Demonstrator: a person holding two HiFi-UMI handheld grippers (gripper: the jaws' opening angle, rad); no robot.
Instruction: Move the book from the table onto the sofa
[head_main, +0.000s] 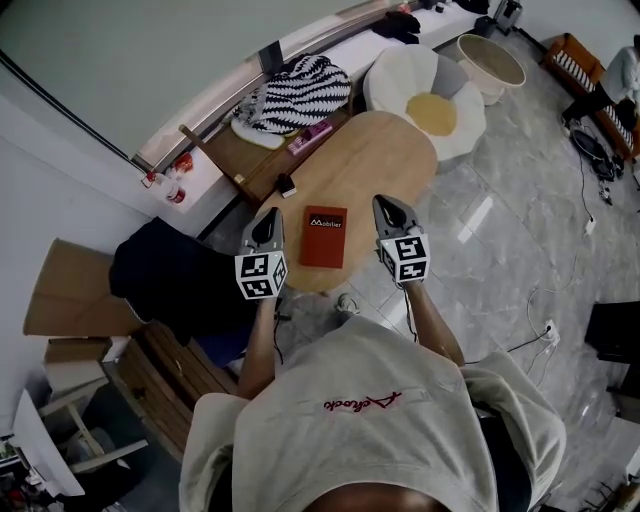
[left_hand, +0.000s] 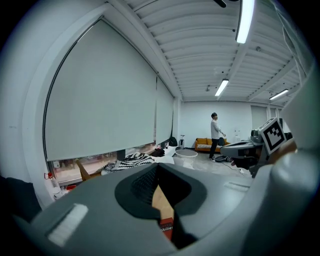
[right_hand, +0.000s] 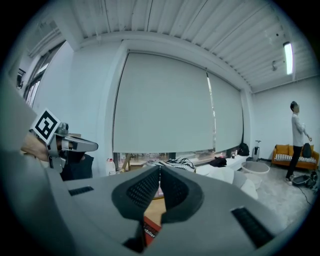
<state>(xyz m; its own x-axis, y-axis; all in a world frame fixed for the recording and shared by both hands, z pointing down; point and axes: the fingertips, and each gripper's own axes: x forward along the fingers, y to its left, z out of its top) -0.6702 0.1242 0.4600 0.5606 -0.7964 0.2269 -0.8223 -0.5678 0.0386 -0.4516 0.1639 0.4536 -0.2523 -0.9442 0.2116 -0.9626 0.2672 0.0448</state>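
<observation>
A red book (head_main: 323, 237) with white print lies flat near the close end of the oval wooden table (head_main: 375, 160). My left gripper (head_main: 267, 222) hovers shut just left of the book, nothing in its jaws. On the book's right side my right gripper (head_main: 388, 208) is also shut and empty. In the left gripper view a corner of the red book (left_hand: 166, 226) shows below the closed tips (left_hand: 158, 166). The right gripper view shows the same book (right_hand: 150, 230) under its closed tips (right_hand: 160, 167). An orange sofa (left_hand: 204, 145) stands far across the room.
A flower-shaped cushion seat (head_main: 430, 95) and a round tub (head_main: 492, 62) stand beyond the table. A black-and-white striped cloth (head_main: 295, 92) lies on a low bench by the window. A small dark object (head_main: 286, 186) rests on the table. A person (left_hand: 216, 136) stands near the sofa. Cardboard boxes (head_main: 70, 290) sit at left.
</observation>
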